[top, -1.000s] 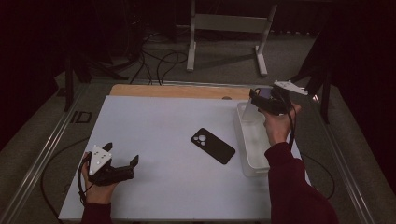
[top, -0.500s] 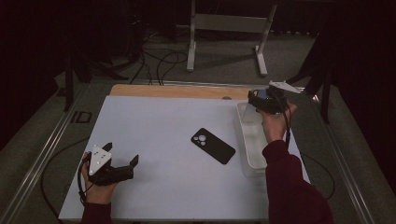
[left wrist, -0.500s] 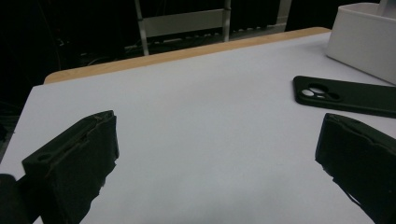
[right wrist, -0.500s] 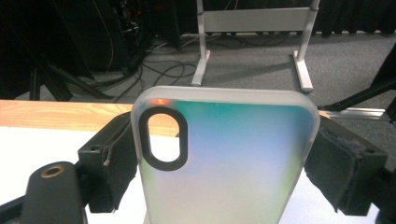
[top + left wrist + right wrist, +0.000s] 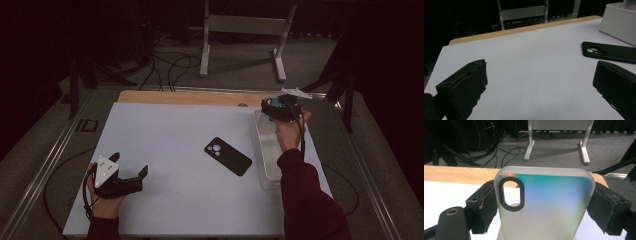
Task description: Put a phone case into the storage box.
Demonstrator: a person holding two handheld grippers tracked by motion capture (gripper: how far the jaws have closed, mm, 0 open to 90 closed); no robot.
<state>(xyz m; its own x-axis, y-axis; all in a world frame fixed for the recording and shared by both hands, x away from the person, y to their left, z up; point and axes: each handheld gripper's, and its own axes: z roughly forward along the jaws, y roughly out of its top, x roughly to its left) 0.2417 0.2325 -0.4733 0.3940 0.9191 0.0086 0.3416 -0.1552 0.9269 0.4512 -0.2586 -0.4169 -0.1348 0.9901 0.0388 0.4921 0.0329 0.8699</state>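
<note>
Right in front of your right gripper (image 5: 541,205), a see-through phone case (image 5: 544,205) sits squeezed between the two black pads (image 5: 602,208), one on each long edge. It looks light, thin and bendy, and probably slippery, so keep holding the stiff side edges. Just below it sits the clear plastic bin (image 5: 267,150). Your left gripper (image 5: 131,181) is wide open, holding nothing. Farther off lies the black phone (image 5: 228,156).

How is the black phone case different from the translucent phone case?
The black phone case is opaque and dark; the translucent phone case shows a blue-green tint. The black one lies flat on the white table; the translucent one is clamped between the right gripper's jaws. Both have a camera cutout.
</note>
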